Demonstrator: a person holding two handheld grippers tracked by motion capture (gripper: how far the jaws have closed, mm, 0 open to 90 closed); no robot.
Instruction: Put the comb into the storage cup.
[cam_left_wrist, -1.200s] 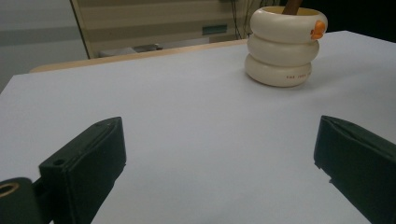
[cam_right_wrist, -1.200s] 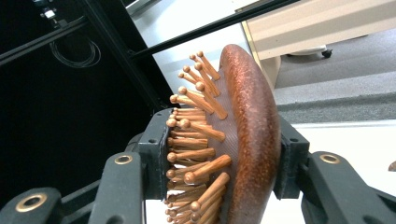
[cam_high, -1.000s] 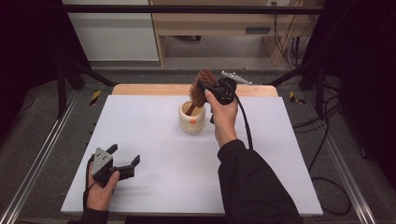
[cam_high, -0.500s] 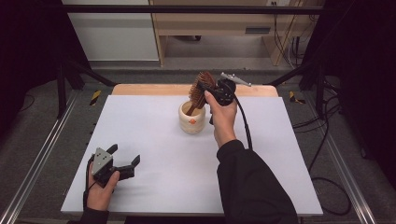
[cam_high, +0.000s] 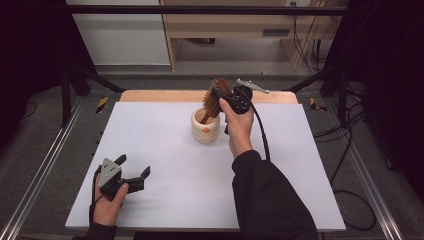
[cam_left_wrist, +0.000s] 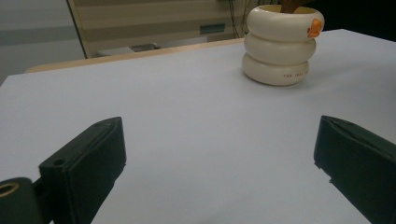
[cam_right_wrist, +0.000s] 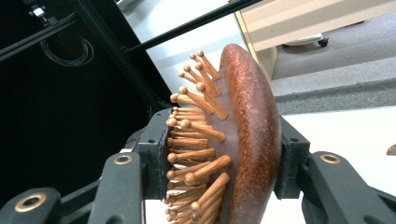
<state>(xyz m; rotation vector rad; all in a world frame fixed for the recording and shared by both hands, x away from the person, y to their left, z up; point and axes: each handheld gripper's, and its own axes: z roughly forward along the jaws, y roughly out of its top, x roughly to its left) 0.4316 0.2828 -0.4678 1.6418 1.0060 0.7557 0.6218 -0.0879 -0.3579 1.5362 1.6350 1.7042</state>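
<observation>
White table (cam_high: 165, 150); right hand-held gripper (cam_high: 226, 100) clamps brown wooden-pinned hairbrush (cam_right_wrist: 243, 135); left hand-held gripper (cam_high: 134, 176) apart.

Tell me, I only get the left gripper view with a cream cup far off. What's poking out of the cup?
Observer: A wooden hairbrush, handle down in the cup.
Operator: Is someone holding it?
Observer: Yes, the right gripper is shut on the brush head, one jaw against the pegs and one against the smooth back.
Operator: Where is my own gripper?
Observer: The left gripper sits open at the near left of the white table, held in a hand.
</observation>
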